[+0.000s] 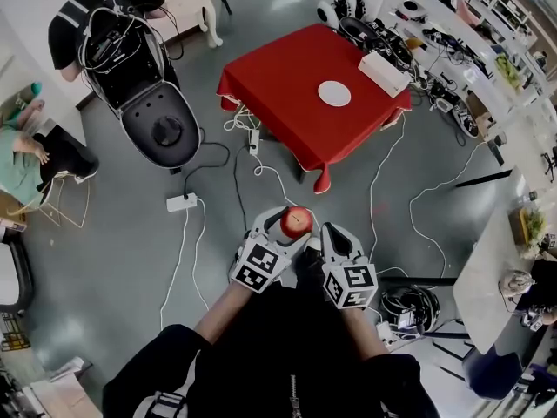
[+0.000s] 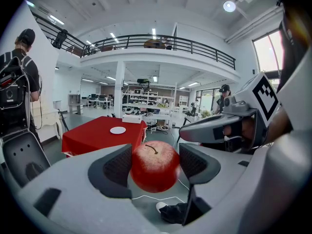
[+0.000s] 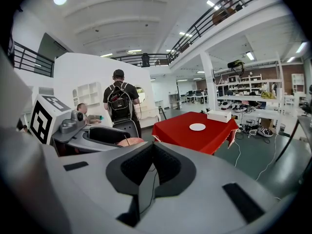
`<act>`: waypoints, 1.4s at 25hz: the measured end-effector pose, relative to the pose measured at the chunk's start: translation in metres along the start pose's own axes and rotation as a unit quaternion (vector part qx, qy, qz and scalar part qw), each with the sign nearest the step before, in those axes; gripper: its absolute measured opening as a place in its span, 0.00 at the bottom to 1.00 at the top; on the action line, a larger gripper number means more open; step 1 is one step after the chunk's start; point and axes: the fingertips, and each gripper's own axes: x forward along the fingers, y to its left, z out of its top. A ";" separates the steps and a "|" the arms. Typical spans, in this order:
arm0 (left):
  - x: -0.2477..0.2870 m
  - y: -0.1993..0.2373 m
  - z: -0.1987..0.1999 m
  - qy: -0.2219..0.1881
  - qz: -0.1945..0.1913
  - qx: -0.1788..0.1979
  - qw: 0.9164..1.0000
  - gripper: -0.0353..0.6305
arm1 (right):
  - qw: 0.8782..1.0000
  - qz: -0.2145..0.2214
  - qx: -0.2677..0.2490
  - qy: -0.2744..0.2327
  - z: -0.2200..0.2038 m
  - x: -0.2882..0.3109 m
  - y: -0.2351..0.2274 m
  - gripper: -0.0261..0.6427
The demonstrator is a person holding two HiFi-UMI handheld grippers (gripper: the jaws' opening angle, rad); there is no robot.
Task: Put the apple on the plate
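Observation:
A red apple (image 1: 297, 221) is clamped between the jaws of my left gripper (image 1: 290, 227), held in the air over the grey floor. In the left gripper view the apple (image 2: 155, 165) fills the gap between the two dark pads, stem up. The white plate (image 1: 334, 93) lies on a table with a red cloth (image 1: 287, 103) some way ahead; it also shows as the plate (image 2: 117, 130) and the plate (image 3: 197, 126). My right gripper (image 1: 329, 232) is just right of the apple, and in its own view the right gripper (image 3: 152, 149) is shut on nothing.
A white box (image 1: 384, 72) sits on the red table beside the plate. A grey machine base (image 1: 161, 120) and a person with a backpack (image 1: 96, 16) stand to the left. A power strip (image 1: 182, 202) and cables cross the floor. White benches (image 1: 496, 259) line the right.

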 end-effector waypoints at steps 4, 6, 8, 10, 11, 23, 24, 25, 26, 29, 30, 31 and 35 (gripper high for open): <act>0.003 -0.001 0.000 0.002 -0.001 0.001 1.000 0.51 | 1.000 -0.001 0.002 0.000 0.000 0.000 -0.003 0.06; 0.005 -0.001 0.000 0.003 -0.004 0.002 1.000 0.50 | 1.000 -0.002 0.004 0.000 -0.001 0.001 -0.004 0.06; 0.009 0.000 -0.001 0.005 -0.006 0.002 1.000 0.51 | 1.000 -0.004 0.006 0.000 -0.002 0.003 -0.007 0.06; 0.013 0.000 -0.001 0.006 -0.008 0.003 1.000 0.51 | 1.000 -0.007 0.008 -0.002 -0.002 0.004 -0.011 0.06; 0.016 0.000 -0.001 0.007 -0.009 0.003 1.000 0.51 | 1.000 -0.008 0.009 -0.003 -0.002 0.005 -0.013 0.06; 0.059 0.014 0.007 0.023 -0.015 0.004 1.000 0.51 | 1.000 -0.008 0.025 0.004 0.002 0.033 -0.055 0.06; 0.064 0.017 0.009 0.025 -0.013 0.003 1.000 0.51 | 1.000 -0.006 0.027 0.005 0.004 0.037 -0.060 0.06; 0.068 0.020 0.011 0.027 -0.011 0.003 1.000 0.51 | 1.000 -0.003 0.028 0.005 0.007 0.042 -0.064 0.06; 0.072 0.024 0.013 0.028 -0.009 0.002 1.000 0.51 | 1.000 0.000 0.028 0.006 0.010 0.046 -0.067 0.06; 0.086 0.033 0.020 0.032 -0.003 -0.001 0.999 0.51 | 0.999 0.007 0.031 0.009 0.017 0.059 -0.081 0.06; 0.091 0.036 0.022 0.033 -0.001 -0.002 0.999 0.50 | 0.999 0.009 0.032 0.010 0.020 0.062 -0.086 0.06; 0.096 0.039 0.025 0.034 0.001 -0.003 0.999 0.51 | 0.999 0.011 0.034 0.010 0.022 0.066 -0.091 0.06; 0.116 0.049 0.037 0.038 0.009 -0.007 0.999 0.51 | 0.999 0.018 0.040 0.015 0.031 0.078 -0.112 0.06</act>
